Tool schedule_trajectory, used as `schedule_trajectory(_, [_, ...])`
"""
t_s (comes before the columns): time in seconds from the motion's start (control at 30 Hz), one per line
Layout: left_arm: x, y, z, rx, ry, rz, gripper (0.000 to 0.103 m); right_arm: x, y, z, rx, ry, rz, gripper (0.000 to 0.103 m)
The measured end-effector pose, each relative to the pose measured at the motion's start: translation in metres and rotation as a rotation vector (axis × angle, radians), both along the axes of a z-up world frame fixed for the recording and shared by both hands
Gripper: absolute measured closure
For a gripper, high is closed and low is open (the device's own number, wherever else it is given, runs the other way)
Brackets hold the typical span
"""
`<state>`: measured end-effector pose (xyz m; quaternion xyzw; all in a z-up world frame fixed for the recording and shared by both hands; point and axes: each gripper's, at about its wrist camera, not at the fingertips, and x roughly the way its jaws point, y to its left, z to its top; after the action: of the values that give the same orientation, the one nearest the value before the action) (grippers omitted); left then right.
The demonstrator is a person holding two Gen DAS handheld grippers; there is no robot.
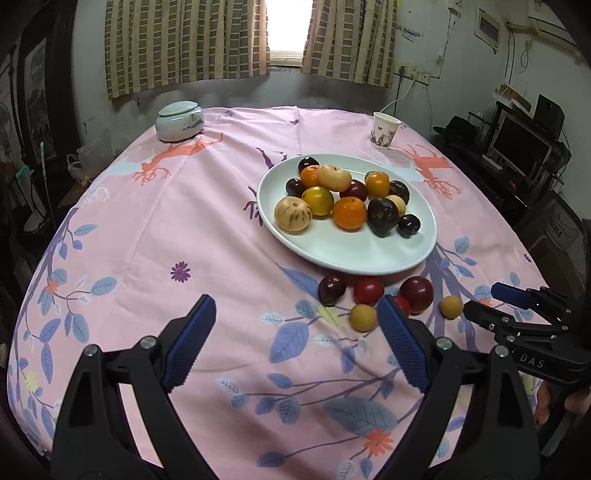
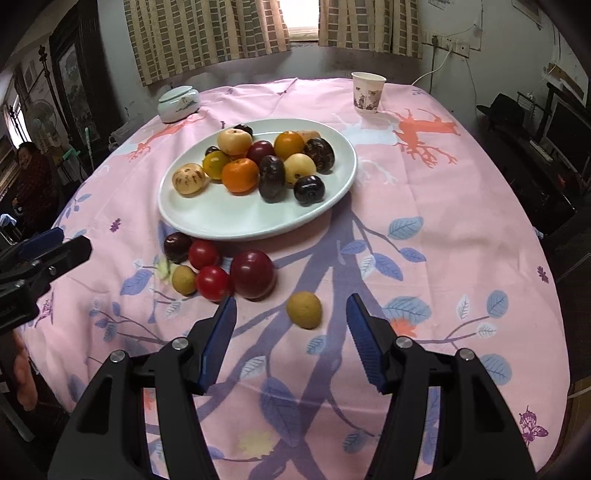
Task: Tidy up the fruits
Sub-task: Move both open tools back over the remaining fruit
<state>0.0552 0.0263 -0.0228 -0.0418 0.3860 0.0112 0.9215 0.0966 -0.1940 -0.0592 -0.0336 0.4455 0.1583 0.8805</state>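
Left view: left gripper (image 1: 295, 314) fingers wide, holding nothing. Loose fruits (image 1: 373, 295) lie at its 1 o'clock, just beside the plate (image 1: 332, 251).
Right view: right gripper (image 2: 291, 314) fingers half open, holding nothing. Yellow fruit (image 2: 304, 309) sits between them.
Feel: small, round, light, rolls easily. Pinch its middle softly.
Room: bare bench (image 2: 443, 258) at 2 o'clock; edge is far.

Checked curtains (image 1: 184, 40) framed a bright window (image 1: 288, 26) in a stained wall (image 1: 417, 40); what looked like a monitor (image 1: 519, 142) stood at the right.
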Motion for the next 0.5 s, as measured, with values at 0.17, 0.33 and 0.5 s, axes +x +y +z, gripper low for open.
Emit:
schedule_trajectory(0.17, [0.003, 0.003, -0.01, -0.001, 0.022, -0.001, 0.012, 0.01, 0.0, -0.02, -0.031, 0.036, 0.005, 0.041])
schedule_trajectory(0.33, [0.004, 0.009, -0.021, -0.014, 0.058, 0.01, 0.012, 0.018, 0.009, -0.037, -0.079, 0.031, 0.021, 0.041])
schedule_trajectory(0.5, [0.003, 0.008, -0.026, -0.017, 0.071, 0.003, 0.012, 0.02, 0.015, -0.047, -0.091, 0.034, 0.063, 0.071])
